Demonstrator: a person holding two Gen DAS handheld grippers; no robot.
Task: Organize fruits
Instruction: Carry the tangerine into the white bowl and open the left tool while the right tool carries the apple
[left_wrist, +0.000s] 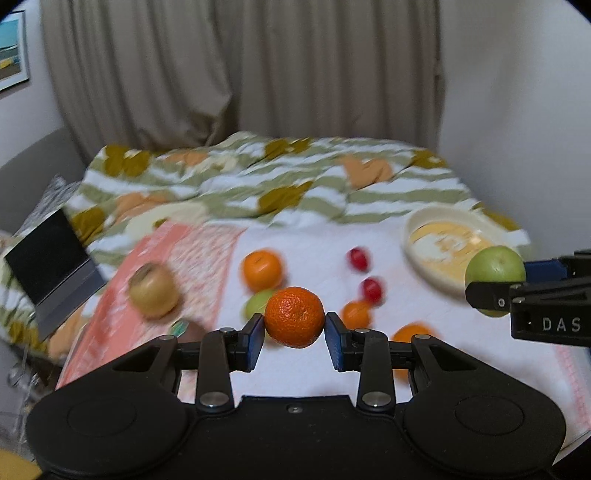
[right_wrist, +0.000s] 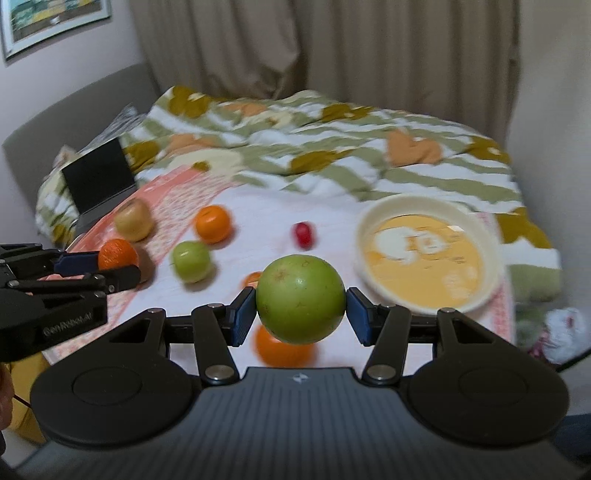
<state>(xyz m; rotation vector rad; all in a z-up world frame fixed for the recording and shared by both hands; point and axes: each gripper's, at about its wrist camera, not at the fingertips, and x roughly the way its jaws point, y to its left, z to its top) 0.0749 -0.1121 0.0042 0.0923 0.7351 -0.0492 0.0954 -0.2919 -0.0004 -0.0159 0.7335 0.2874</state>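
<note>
My left gripper (left_wrist: 294, 326) is shut on a small mandarin (left_wrist: 294, 316), held above the white cloth (left_wrist: 306, 365). My right gripper (right_wrist: 301, 310) is shut on a green apple (right_wrist: 301, 298), also lifted. It shows at the right of the left wrist view (left_wrist: 495, 267), in front of the cream bowl (left_wrist: 417, 221). The bowl (right_wrist: 480, 229) lies to the right in the right wrist view and holds no fruit. On the cloth lie an orange (left_wrist: 261, 268), a second green apple (right_wrist: 191, 260), a yellow-brown apple (right_wrist: 133, 219), red fruits (left_wrist: 358, 257) and more oranges (left_wrist: 413, 334).
A leaf-patterned blanket (left_wrist: 280, 173) covers the bed behind the cloth. A dark laptop (left_wrist: 55, 266) stands at the left edge. A pink patterned cloth (left_wrist: 177, 254) lies under the yellow-brown apple. Curtains (left_wrist: 240, 66) hang behind.
</note>
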